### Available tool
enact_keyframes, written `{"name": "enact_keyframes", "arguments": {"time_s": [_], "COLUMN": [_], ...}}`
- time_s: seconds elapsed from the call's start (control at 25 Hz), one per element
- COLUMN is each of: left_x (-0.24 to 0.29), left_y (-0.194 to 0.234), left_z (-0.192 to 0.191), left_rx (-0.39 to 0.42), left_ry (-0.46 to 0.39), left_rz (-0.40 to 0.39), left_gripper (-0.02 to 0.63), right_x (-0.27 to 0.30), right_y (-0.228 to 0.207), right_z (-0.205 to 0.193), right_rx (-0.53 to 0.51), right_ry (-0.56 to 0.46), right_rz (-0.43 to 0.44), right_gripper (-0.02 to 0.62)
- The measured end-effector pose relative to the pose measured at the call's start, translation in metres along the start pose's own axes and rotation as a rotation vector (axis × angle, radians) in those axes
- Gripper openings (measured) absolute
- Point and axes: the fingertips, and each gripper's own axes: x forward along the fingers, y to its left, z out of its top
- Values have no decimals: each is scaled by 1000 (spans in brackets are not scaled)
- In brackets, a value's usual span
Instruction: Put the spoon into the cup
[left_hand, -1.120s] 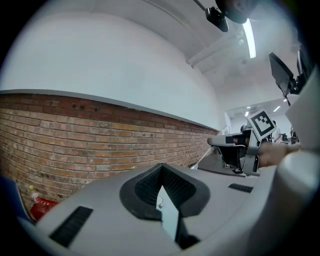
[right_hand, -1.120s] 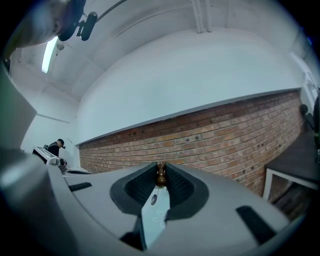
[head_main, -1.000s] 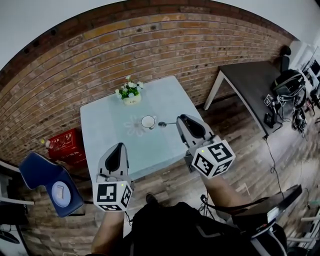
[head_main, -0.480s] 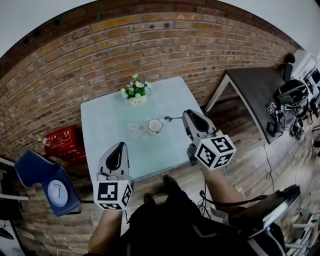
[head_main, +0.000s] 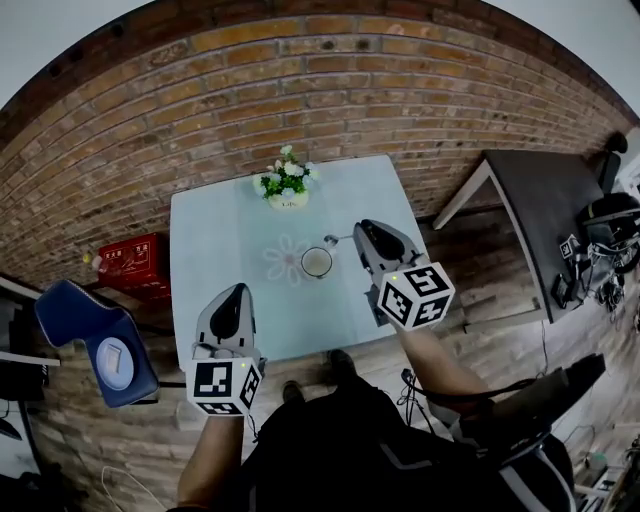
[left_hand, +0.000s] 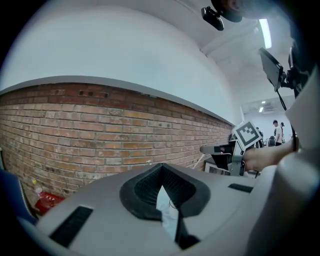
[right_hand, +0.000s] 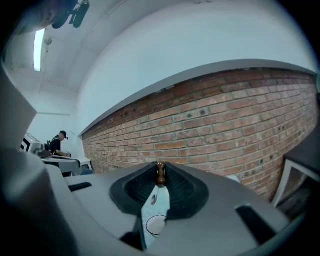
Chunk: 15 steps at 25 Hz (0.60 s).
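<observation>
On the table (head_main: 215, 265) sits one cup (head_main: 317, 262); right tool (head_main: 362, 229) pinches one spoon (right_hand: 160, 174), left tool (head_main: 238, 291) pressed together.

The place looked like an office or lab workspace with one corner dressed as a small room. An exposed brick wall (head_main: 300, 90) ran behind a pale blue table (head_main: 210, 260) bearing a pot of white flowers (head_main: 287, 185). A red plastic crate (head_main: 130, 265) and a blue chair (head_main: 95, 345) stood to its left on a wood-plank floor (head_main: 470, 260). To the right stood a dark desk (head_main: 545, 195) — electronic gear and cables (head_main: 605, 235) crowded its end. Further off, under a strip light (right_hand: 38, 47) in a white ceiling, a person (right_hand: 57, 142) was at another desk.
</observation>
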Motion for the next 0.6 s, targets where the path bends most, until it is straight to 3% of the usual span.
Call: {"name": "enact_keyframes", "arguments": {"time_s": [0.6], "left_x": [18], "left_y": [11], "left_z": [-36], "left_rx": [11], "left_ry": [92], "left_rz": [154], "left_gripper": [9], "right_x": [62], "right_y": [-21], "right_z": [-75], "right_rx": [51], "right_ry": [162], "right_rz": [158], "right_gripper": [60]}}
